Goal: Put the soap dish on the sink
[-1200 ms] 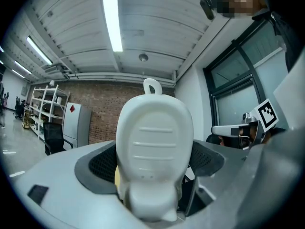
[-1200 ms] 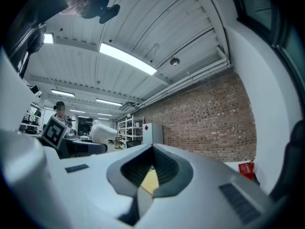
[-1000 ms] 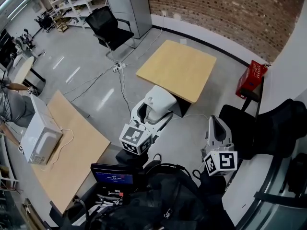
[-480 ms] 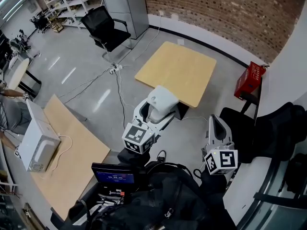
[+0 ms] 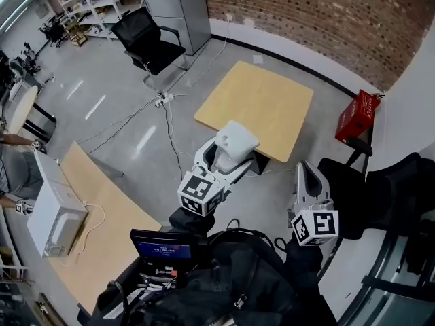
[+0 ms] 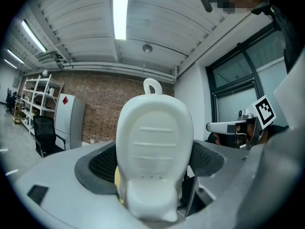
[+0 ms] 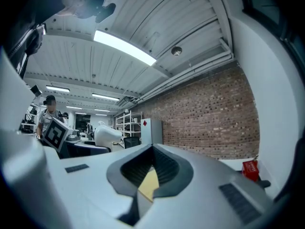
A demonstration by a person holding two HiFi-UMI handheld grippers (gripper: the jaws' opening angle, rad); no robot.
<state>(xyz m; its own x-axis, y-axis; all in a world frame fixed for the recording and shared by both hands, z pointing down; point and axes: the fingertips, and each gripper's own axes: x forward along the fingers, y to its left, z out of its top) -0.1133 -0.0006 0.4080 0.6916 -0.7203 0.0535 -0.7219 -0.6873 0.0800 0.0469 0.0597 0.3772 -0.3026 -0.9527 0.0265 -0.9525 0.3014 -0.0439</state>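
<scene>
Dish: you've got the soap dish point(image 5: 234, 142) up in the air, not set down. In the head view it sits over the near edge of the table point(image 5: 262, 94), with bare floor point(image 5: 136, 107) around.
Left gripper point(image 5: 223, 158): the jaws are spread wide and clamped on the dish's lower flanks, one pad on each side. That's a firm carry.
Right gripper point(image 5: 305, 173): the jaws are drawn together with nothing between them, only a sliver of yellow tabletop showing through the slit.
Sink: it's in no view right now, so which way it lies from the dish can't be told yet.
Key relation: the dish sits straight ahead of your left jaws, on their line. Your right gripper rides to its right, well apart from it.
Long axis: it runs roughly along the left gripper's line and rises away from the jaws. In the left gripper view the dish stands tall, with its ribbed face towards the camera.
Pointing: the loop point(image 6: 152, 86) is the far, high end, and the narrow lip sits low at the jaws.
Nearer hand: the left, as it already has the dish.
Next: I'd say find the sink first, then tip the dish level before you let go.
</scene>
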